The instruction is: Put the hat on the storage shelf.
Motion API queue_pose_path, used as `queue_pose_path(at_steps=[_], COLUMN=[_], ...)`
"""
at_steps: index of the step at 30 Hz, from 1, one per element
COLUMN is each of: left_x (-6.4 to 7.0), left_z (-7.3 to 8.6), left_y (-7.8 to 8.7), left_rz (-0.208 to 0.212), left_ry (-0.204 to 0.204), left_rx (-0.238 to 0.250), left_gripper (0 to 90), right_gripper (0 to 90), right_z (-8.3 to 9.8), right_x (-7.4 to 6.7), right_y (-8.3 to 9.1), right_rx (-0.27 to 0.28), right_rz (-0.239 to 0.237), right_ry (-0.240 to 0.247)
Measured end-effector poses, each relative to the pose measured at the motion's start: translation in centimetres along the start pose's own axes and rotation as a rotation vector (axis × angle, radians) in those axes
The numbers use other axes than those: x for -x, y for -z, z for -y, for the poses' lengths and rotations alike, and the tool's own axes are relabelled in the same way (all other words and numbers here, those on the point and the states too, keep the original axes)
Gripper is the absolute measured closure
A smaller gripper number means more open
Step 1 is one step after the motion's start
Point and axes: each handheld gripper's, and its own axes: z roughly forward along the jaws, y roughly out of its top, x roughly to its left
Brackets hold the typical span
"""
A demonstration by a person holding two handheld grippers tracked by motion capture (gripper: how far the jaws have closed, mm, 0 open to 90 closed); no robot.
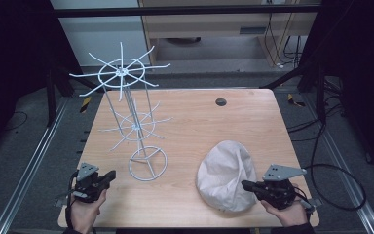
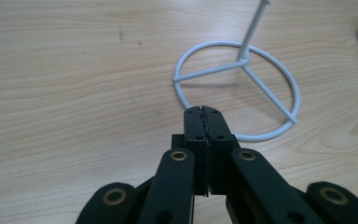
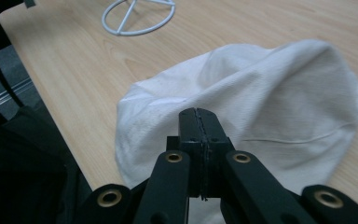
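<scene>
High view: a wooden table [image 1: 185, 112] is seen with a white wire rack [image 1: 135, 126] standing on its left half, its ring base [image 1: 147, 164] set near the near edge. A white cloth cap [image 1: 226, 175] lies on the near right part of the table. The left gripper [image 1: 111, 175] is held at the near left edge, just left of the ring base and apart from it. Its jaws are pressed together with nothing between them, and in the left gripper view the ring base [image 2: 237, 88] is seen just beyond their tips. The right gripper [image 1: 246, 185] is held at the near right, its jaws likewise closed and empty, their tips over the cap's [image 3: 261, 107] near right edge; whether they touch the cloth cannot be told.
</scene>
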Motion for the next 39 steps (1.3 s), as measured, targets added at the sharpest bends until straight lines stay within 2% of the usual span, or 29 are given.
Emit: queue_pose_path(at_steps=[4,7,9,11,22,26,29,33,37,39], left_x=[0.9,1.0,0.8,0.6,0.3,0.7,1.5,2.7,4.6,5.6], left_z=[0.0,0.0,0.0,0.0,-0.1,-0.1,0.0,-0.1,-0.1,-0.1], left_y=[-0.2,-0.4,-0.4,-0.4,-0.6,-0.5,-0.5,-0.5,-0.9,-1.3], left_rz=[0.011,0.01,0.009,0.004,-0.019,-0.01,0.01,0.042,0.076,0.09], left_ry=[-0.036,-0.036,-0.032,-0.027,-0.024,-0.044,-0.054,-0.07,-0.112,-0.135], left_rx=[-0.013,-0.015,-0.017,-0.017,-0.012,-0.012,-0.008,-0.007,-0.018,-0.025], left_gripper=[89.9,89.9,89.9,89.9,89.9,89.9,90.0,89.9,89.9,89.9], right_gripper=[90.0,90.0,90.0,90.0,90.0,90.0,90.0,90.0,90.0,90.0], right_z=[0.1,0.1,0.1,0.0,-1.1,-1.6,-1.8,-1.9,-1.4,-0.9], right_x=[-0.5,-1.0,-1.1,-1.4,-2.1,-2.0,-2.2,-2.0,-1.2,-0.8], right_y=[-1.3,-2.7,-2.9,-3.7,-6.2,-7.0,-6.8,-5.3,-3.5,-2.8], right_rx=[-0.011,-0.001,0.006,0.022,0.072,0.082,0.09,0.139,0.173,0.167], right_rz=[-0.018,-0.019,-0.021,0.002,0.06,0.062,0.061,0.07,0.114,0.142], right_ry=[0.0,-0.008,-0.011,-0.013,-0.039,-0.054,-0.049,-0.057,-0.069,-0.075])
